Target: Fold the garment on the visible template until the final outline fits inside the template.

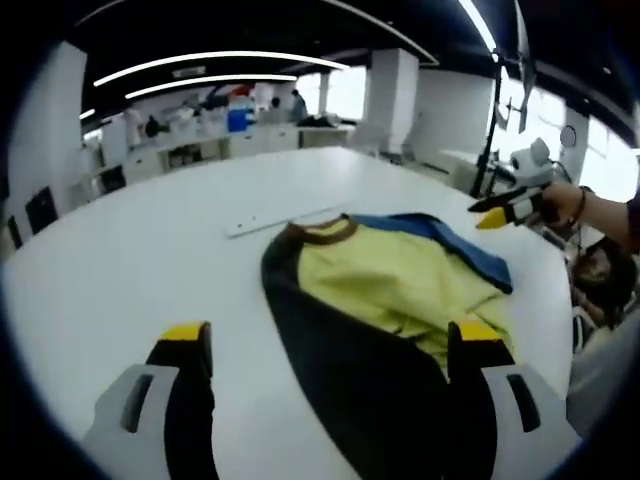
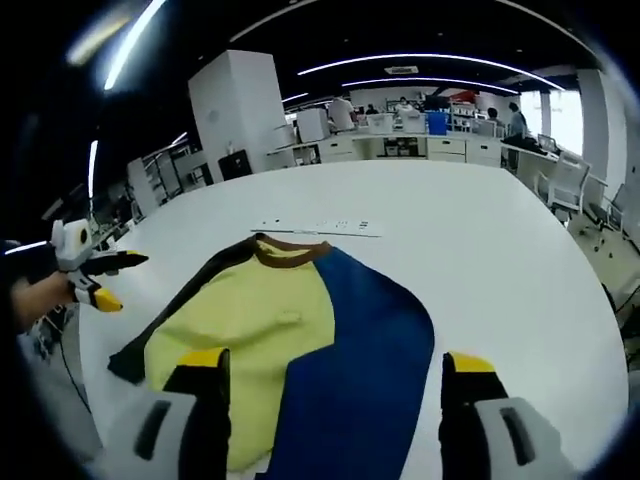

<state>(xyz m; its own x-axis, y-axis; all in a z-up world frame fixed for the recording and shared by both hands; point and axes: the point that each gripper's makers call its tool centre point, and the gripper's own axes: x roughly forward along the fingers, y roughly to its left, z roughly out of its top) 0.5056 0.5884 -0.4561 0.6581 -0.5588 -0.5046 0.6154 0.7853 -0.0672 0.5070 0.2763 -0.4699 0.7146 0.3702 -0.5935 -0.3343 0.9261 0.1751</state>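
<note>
garment [image 2: 300,350]: spread on table [image 2: 480,250], partly folded, folding unfinished; left gripper [image 1: 335,355], right gripper [image 2: 335,385]: jaws apart, empty.

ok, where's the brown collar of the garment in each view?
Left gripper view: brown collar sits just above centre, at the garment's far end.
Right gripper view: brown collar lies left of centre, also at the far end.
Shared landmark: the white strip on the table just beyond it.
</note>
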